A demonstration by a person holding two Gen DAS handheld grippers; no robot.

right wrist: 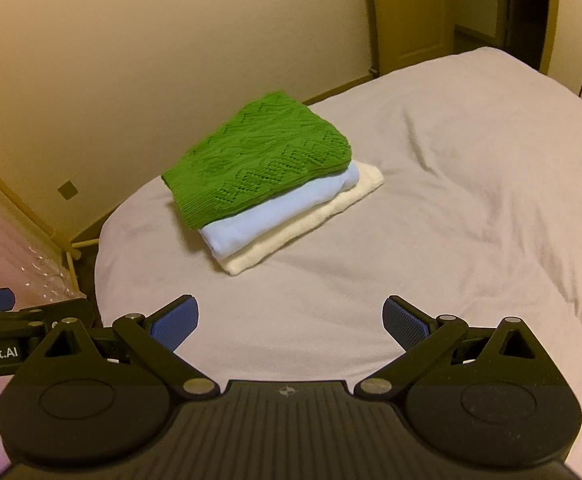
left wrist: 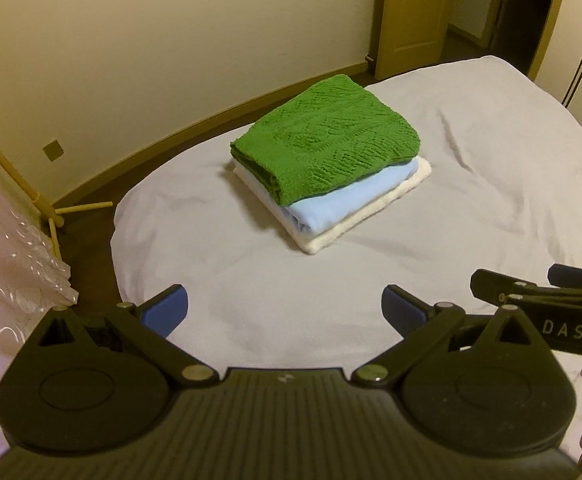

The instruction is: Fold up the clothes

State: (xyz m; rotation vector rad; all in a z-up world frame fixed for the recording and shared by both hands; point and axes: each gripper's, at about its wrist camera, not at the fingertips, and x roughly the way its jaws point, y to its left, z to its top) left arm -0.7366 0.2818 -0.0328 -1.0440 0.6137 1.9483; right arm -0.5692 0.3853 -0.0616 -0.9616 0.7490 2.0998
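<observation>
At the far left, a sheet of clear bubble wrap (left wrist: 31, 280) is seen beside a pale wooden stand (left wrist: 57, 216) on the dark floor. The left gripper (left wrist: 285, 312), black with blue ribbed pads, is held wide apart and empty above the near edge of the white-sheeted bed (left wrist: 491, 184). Further in, three folded clothes are stacked on the sheet: a green patterned knit sweater (left wrist: 327, 140) lies on top, a light blue folded garment (left wrist: 355, 196) is set beneath it, and a cream folded cloth (left wrist: 371, 216) is touching the bed. The right gripper (right wrist: 291, 320) is likewise spread with nothing between its pads, near the stack but apart from it. A yellow wooden door (left wrist: 411, 12) is seen at the far right.
</observation>
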